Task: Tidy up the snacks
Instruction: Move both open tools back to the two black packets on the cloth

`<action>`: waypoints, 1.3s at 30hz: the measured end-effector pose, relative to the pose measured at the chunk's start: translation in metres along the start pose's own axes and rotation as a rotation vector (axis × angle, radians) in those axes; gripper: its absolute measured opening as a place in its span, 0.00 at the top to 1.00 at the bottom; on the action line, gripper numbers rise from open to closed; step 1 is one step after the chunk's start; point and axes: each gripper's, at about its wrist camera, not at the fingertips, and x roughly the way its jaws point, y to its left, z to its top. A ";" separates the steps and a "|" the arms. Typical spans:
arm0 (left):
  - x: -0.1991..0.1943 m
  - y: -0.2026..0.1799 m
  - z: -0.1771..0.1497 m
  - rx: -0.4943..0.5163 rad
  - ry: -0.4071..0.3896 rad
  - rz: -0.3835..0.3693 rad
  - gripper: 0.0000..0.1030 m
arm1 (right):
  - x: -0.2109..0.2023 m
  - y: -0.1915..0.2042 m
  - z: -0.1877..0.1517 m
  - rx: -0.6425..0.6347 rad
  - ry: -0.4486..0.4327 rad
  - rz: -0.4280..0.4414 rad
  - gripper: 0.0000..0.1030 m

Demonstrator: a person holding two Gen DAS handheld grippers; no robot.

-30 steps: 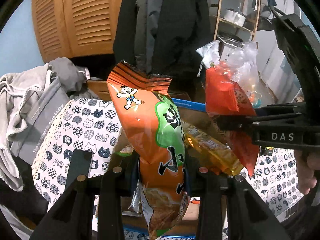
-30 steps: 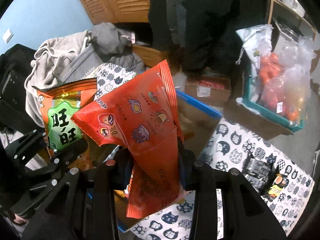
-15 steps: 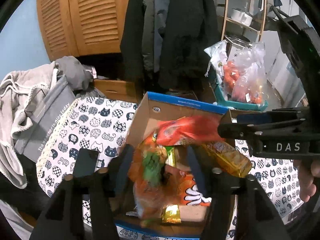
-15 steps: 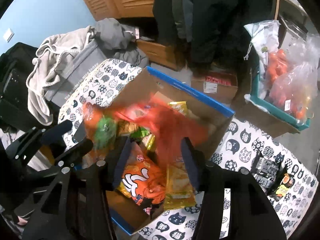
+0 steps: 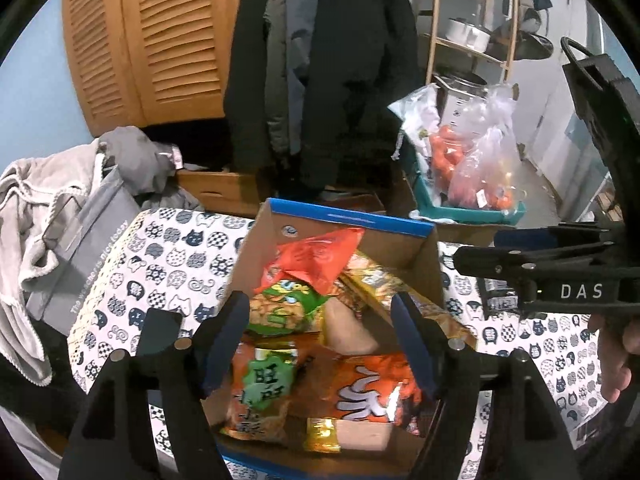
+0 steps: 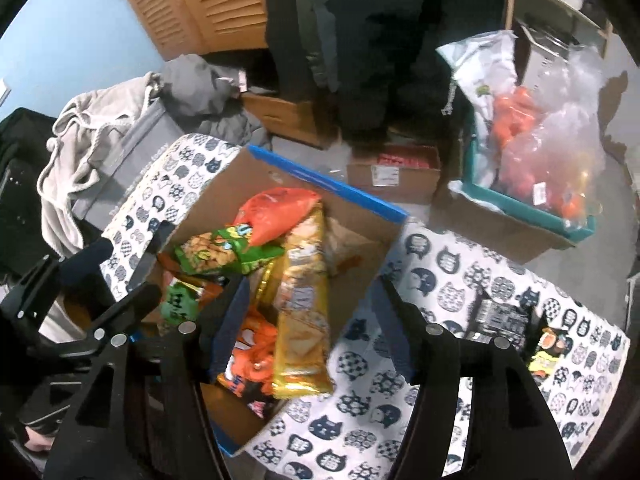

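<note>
Left wrist view: my left claw [image 5: 320,340] hangs over the cardboard box [image 5: 348,224], jaws opening, nothing between the pads. I point it steeply down so that whatever leaves it lands inside the walls and not on the cat-print cloth [image 5: 168,264] covering the desk.

Right wrist view: right claw [image 6: 308,328] also opening and empty, set over the near right corner of the box. The box sits on the left part of the desk, open top facing up, which I judge is why both claws work from above.

Snacks are in the box, piled loosely, not stacked.

Count, as far as I can separate them:
- red-orange bag [image 6: 280,210], one, on top at the far side
- green peanut bag [image 6: 224,254], one, leaning under it
- long yellow cracker pack [image 6: 304,312], one, lying near-to-far along the right wall
- orange bag with green label [image 5: 264,388], one, near left
- orange bag with white lettering [image 5: 372,392], one, near right
- more gold foil lies beneath; number unclear

Outside the box: small dark packets [image 6: 500,318] and a yellow-orange one [image 6: 546,350] on the cloth, far right. Two at least, still to be collected, I judge.

Two claws, one box.
</note>
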 end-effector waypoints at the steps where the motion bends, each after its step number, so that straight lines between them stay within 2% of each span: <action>1: 0.000 -0.004 0.001 0.003 0.001 -0.005 0.26 | -0.001 -0.003 -0.001 0.002 -0.002 -0.003 0.37; 18: 0.010 -0.073 0.006 0.074 0.037 -0.062 0.26 | -0.029 -0.071 -0.040 0.073 -0.017 -0.075 0.36; 22: 0.018 -0.094 0.006 0.086 0.061 -0.088 0.25 | -0.035 -0.091 -0.051 0.097 -0.021 -0.100 0.32; 29: 0.039 -0.139 0.001 0.159 0.109 -0.095 0.25 | -0.040 -0.142 -0.070 0.173 -0.001 -0.158 0.32; 36: 0.051 -0.180 0.001 0.223 0.141 -0.129 0.22 | -0.038 -0.200 -0.091 0.263 0.036 -0.218 0.32; 39: 0.062 -0.197 0.000 0.231 0.179 -0.149 0.22 | -0.036 -0.221 -0.098 0.288 0.049 -0.238 0.32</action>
